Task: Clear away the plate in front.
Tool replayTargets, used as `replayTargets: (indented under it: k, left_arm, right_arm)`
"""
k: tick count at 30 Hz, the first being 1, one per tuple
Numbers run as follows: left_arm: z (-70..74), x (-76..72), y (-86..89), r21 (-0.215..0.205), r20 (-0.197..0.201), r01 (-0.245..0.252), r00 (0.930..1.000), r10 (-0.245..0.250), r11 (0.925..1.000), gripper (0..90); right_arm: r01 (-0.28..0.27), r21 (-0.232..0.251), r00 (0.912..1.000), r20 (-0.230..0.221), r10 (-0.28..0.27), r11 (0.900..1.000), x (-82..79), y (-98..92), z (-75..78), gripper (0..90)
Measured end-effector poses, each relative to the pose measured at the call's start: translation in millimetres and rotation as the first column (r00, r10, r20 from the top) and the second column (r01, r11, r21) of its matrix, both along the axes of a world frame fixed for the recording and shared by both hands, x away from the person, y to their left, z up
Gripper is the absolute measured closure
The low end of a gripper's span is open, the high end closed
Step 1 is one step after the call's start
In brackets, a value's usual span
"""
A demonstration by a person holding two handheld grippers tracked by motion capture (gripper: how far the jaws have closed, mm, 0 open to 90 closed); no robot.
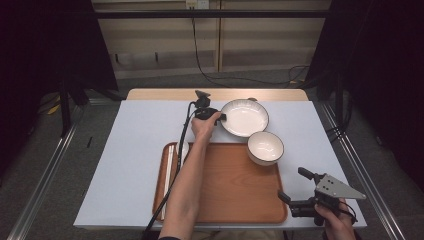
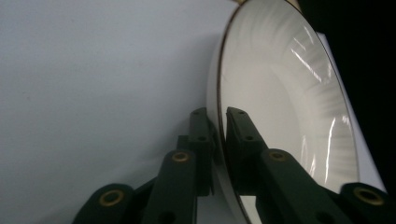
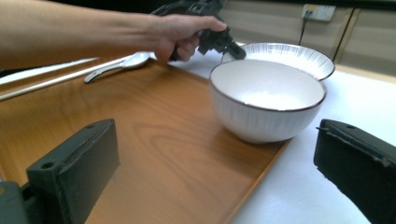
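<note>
Clamped on the near rim of the white ribbed plate [image 1: 244,117], my left gripper [image 1: 220,117] sits at the far side of the table; in the left gripper view its two jaws pinch the dark-edged rim of the plate [image 2: 280,93], one on each face. I see the plate resting on the pale tablecloth [image 1: 135,150], just beyond the wooden tray [image 1: 235,190]. A white bowl [image 1: 265,147] stands at the tray's far right corner, partly over its edge, just beside the plate. My right gripper [image 1: 294,191] hangs near the tray's near right corner with its jaws spread wide and nothing between them; in the right gripper view they frame the bowl [image 3: 266,100]. Along the tray's left side lie a white spoon [image 3: 119,65] and chopsticks [image 1: 168,170].
</note>
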State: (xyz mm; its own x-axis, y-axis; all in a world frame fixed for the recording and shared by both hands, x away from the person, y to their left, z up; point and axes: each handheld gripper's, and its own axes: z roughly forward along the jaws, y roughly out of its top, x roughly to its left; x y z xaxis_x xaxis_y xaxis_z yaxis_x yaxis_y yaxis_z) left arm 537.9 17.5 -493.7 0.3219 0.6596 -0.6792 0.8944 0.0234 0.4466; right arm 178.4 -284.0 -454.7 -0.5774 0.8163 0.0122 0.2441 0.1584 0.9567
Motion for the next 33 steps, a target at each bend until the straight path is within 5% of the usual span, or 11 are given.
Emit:
replayTargets:
  k: [2, 4, 12, 19, 22, 33]
  left_arm:
    - [0.2, -0.7, -0.8, -0.031, 0.009, -0.016, 0.9998, 0.016, 0.9994, 84.7]
    - [4.2, -0.5, -2.7, 0.006, 0.019, -0.022, 0.9996, 0.022, 0.9997, 84.7]
    - [15.9, -1.5, 14.3, 0.022, 0.107, -0.035, 0.9937, 0.033, 0.9991, 84.9]
    - [21.4, -2.4, 33.3, 0.015, 0.129, -0.087, 0.9881, 0.085, 0.9961, 84.3]
    - [22.8, -3.8, 37.2, -0.002, 0.128, -0.086, 0.9882, 0.085, 0.9963, 84.2]
    - [48.7, -9.5, 51.7, 0.011, 0.218, -0.077, 0.9732, 0.072, 0.9970, 84.2]
  right_arm:
    - [0.009, 0.003, 0.9999, 0.009, -0.009, 1.000, -1.6, -0.9, 1.0, 0.0]
    - [0.001, 0.000, 1.0000, 0.000, -0.001, 1.000, -1.9, -1.9, 0.0, 0.0]
    - [0.014, 0.000, 0.9999, 0.005, -0.014, 1.000, -3.0, -2.5, 0.3, 0.0]
    - [0.009, 0.002, 1.0000, 0.000, -0.009, 1.000, -1.8, -1.6, 0.2, 0.0]
    - [0.015, 0.003, 0.9999, -0.002, -0.015, 1.000, -2.2, -1.5, 0.2, 0.0]
    - [0.011, 0.002, 0.9999, -0.004, -0.011, 1.000, -2.2, -2.4, 0.2, 0.0]
